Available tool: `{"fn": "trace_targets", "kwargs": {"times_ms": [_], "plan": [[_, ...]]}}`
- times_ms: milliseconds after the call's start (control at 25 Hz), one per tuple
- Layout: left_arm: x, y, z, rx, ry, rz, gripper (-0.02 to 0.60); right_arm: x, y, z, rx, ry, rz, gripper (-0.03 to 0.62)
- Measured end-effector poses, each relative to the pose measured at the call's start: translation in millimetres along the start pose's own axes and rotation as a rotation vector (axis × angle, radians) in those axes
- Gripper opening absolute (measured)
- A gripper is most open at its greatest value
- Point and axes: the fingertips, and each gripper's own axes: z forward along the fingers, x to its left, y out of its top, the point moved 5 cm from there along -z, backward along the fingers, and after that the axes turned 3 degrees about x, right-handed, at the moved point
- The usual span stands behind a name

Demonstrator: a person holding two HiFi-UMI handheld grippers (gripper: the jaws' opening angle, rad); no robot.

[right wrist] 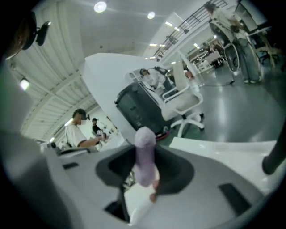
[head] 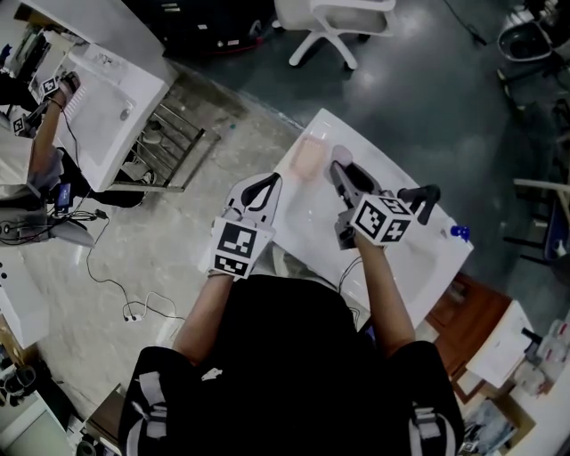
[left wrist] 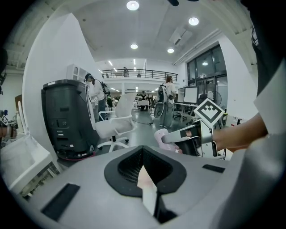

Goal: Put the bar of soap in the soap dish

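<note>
My right gripper (right wrist: pixel 145 172) is shut on a lilac bar of soap (right wrist: pixel 145 154), which stands on end between the jaws. In the left gripper view the same soap (left wrist: pixel 162 134) shows at the tip of the right gripper, held in the air. A pale pink soap dish (head: pixel 307 157) lies on the far left corner of the white sink (head: pixel 419 260), just left of the right gripper (head: pixel 339 172). My left gripper (head: pixel 258 198) hovers at the sink's left edge, near the dish, jaws together with nothing held. The soap itself is hidden in the head view.
A black faucet (head: pixel 428 199) rises at the sink's right side, with a small blue thing (head: pixel 460 232) beyond it. A white office chair (head: pixel 334 22) stands behind. Another sink (head: pixel 107 107), a wire rack (head: pixel 174 147) and a second person (head: pixel 43 134) are at the left.
</note>
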Motion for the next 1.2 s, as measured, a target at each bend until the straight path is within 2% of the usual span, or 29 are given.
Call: {"fn": "trace_targets", "kwargs": {"times_ms": [480,800,1200], "plan": [[25.0,-12.3,10.0,0.033,-0.002,-0.028,0.025,-20.7,-25.0,63.6,0.126,0.002,0.156,0.161],[41.4,-24.1,12.7,0.059,-0.008,-0.069,0.025,-31.3,-49.4,96.9,0.229,-0.049,0.149,0.161],[57.4,-30.9,22.7,0.089,-0.033,-0.071,0.025,-40.0,-63.9,120.8,0.312,-0.120,0.179,0.161]]}}
